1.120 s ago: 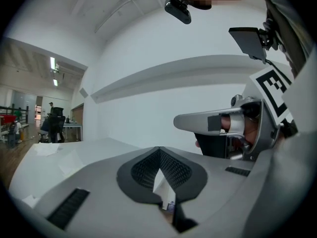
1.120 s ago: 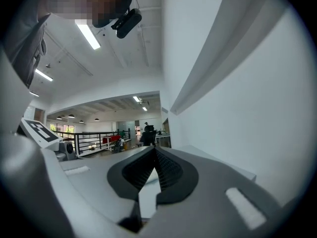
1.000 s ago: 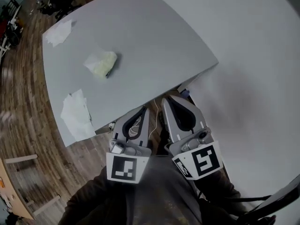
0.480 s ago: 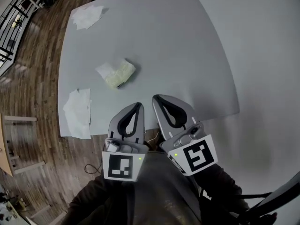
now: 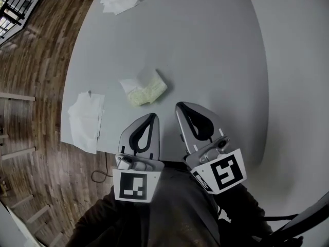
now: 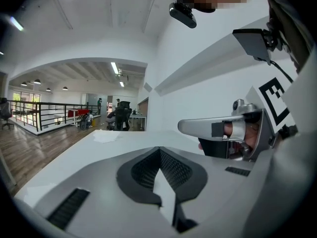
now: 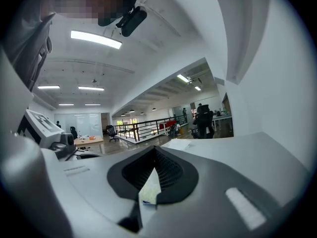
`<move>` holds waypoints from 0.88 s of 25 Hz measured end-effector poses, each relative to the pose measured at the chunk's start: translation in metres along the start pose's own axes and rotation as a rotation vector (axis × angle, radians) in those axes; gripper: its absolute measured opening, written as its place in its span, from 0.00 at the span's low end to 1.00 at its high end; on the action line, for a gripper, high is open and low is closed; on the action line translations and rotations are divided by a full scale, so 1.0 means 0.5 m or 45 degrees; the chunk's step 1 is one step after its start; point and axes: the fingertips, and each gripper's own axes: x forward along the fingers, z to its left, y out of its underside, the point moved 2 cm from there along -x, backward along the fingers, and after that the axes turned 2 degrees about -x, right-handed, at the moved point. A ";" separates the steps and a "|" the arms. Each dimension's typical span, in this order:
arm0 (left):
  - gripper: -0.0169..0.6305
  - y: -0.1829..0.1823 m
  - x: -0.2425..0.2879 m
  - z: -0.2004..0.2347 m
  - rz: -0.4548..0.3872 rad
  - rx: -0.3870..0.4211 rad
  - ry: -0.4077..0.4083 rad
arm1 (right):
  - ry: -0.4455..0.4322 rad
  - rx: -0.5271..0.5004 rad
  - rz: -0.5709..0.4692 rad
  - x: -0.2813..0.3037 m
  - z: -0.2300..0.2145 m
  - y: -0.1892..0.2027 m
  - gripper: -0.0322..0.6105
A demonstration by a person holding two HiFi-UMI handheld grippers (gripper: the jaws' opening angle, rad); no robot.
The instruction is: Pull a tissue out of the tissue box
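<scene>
Grey bench (image 5: pixel 205 45) holds the tissue pack (image 5: pixel 146 89) near its middle, one tissue (image 5: pixel 128 84) poking out, with loose tissues (image 5: pixel 85 120) at the left edge and far corner. Near the front edge hover the left tool (image 5: pixel 151 116) and right tool (image 5: pixel 180 106) — both pressed together, empty.

The tissue box (image 5: pixel 149 91) is small, soft and pale yellow. It lies tilted near the middle of the grey counter (image 5: pixel 205 45). A crumpled white tissue (image 5: pixel 128 84) sticks out of its left end.
</scene>
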 end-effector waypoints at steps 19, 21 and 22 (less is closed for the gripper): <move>0.02 0.164 0.140 0.232 0.287 -0.166 -0.107 | -0.693 -0.171 0.323 0.303 -0.021 0.191 0.34; 0.02 0.170 0.155 0.238 0.291 -0.168 -0.083 | -0.768 -0.175 0.351 0.317 -0.015 0.209 0.34; 0.02 0.173 0.163 0.241 0.292 -0.164 -0.070 | -0.787 -0.178 0.367 0.323 -0.017 0.217 0.34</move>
